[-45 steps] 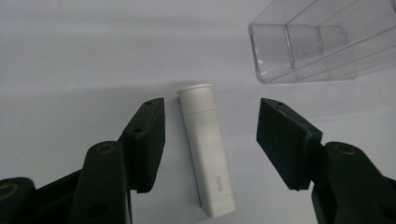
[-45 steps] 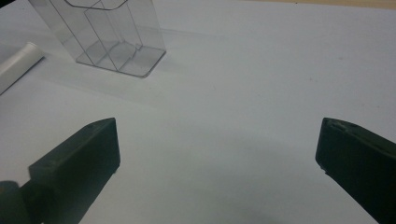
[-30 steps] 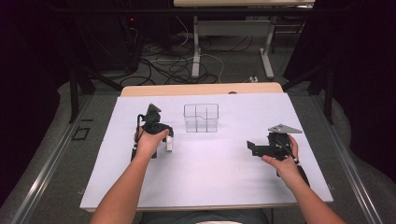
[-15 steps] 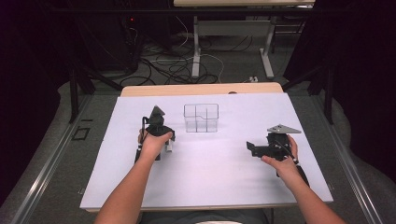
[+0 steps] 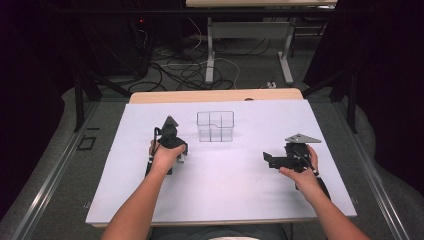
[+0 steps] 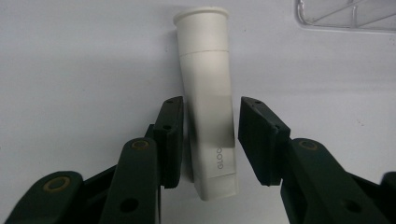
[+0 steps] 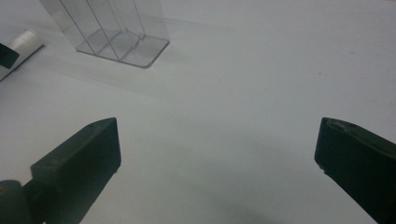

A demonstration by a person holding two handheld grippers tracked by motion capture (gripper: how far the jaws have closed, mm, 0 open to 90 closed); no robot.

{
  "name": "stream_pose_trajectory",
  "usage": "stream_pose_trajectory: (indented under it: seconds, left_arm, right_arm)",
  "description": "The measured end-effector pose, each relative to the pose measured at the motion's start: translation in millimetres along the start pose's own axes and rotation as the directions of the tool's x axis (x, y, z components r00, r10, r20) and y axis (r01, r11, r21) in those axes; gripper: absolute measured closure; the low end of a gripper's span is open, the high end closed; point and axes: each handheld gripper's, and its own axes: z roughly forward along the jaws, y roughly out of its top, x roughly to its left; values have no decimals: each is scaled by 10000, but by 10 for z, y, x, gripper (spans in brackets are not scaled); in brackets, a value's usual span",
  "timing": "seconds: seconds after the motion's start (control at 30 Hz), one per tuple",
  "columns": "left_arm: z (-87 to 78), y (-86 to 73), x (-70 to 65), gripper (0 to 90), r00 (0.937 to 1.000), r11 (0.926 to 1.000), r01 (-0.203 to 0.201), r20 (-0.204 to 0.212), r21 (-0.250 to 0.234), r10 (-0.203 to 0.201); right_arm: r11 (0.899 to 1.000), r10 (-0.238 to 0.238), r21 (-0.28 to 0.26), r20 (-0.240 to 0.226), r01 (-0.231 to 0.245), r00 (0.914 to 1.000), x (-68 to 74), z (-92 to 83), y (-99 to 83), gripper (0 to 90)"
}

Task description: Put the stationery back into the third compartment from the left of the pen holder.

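- Left gripper (image 6: 210, 140) had jaws apart, straddling white tube (image 6: 208, 102), one jaw touching, not clamped
- Right gripper (image 7: 217, 154) wide open over bare white tabletop (image 5: 225, 175)
- Clear divided organiser (image 5: 215, 126) stood btwn them, farther back

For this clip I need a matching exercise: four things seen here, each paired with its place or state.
Things:
1. white tube
2. clear divided box
3. left gripper
4. right gripper

Places or states:
A. jaws spread wide over bare white table cover
B. stands near the table's far middle
C. lies flat between two black jaws
D. jaws either side of the tube, a gap still on one side

Pairs: 1-C, 2-B, 3-D, 4-A
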Motion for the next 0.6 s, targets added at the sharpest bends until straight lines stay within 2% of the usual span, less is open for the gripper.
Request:
stream_pose_trajectory:
  seconds: [0.03,0.1,0.13,0.17,0.2,0.23,0.27,0.3,0.47,0.53,0.57,0.6]
  left_arm:
    - [12,-5,-16,613,9996,9996,270,64,9,-270]
    - [15,-5,-20,626,9994,9994,337,24,-21,-337]
    - [7,-2,-4,627,10000,9999,76,-21,77,-75]
    - [5,-7,-4,627,10000,10000,9,-47,91,-9]
    - [12,-20,-27,626,9996,9996,270,12,45,-270]
    - [4,-24,-17,627,9999,9999,-58,-97,120,59]
    - [2,-35,-25,629,9998,9999,-110,-169,126,112]
    - [3,-48,-43,630,9999,9999,79,-82,143,-77]
    - [-7,-97,-42,648,9999,9998,-42,-153,196,45]
    - [-8,-110,-41,653,10000,9998,56,-81,171,-55]
    - [-12,-112,-35,654,10000,9998,-5,-84,212,7]
    - [-19,-108,-15,656,9995,9993,-263,-177,259,267]
  right_arm:
    - [10000,-22,16,14,22,10000,-3,2,-1,0]
    - [10000,-35,21,11,35,10000,-7,4,-2,1]
    - [10000,-38,23,9,38,10000,-7,5,-2,1]
    - [10000,-40,21,10,40,10000,-7,4,-3,1]
    - [10000,2,37,5,-2,10000,-5,4,-3,1]
    - [10000,2,35,5,-2,10000,-7,4,-3,2]
    - [10000,-56,14,8,56,10000,-14,5,-3,1]
    - [10000,-53,42,12,53,10000,-15,4,-3,2]
    - [10000,-71,38,32,71,10000,-7,7,-5,2]
    - [10000,-52,49,-7,52,10000,-3,8,-5,2]
    - [10000,-39,56,7,39,10000,-1,9,-5,2]
    - [10000,-55,57,13,55,10000,-3,10,-6,2]
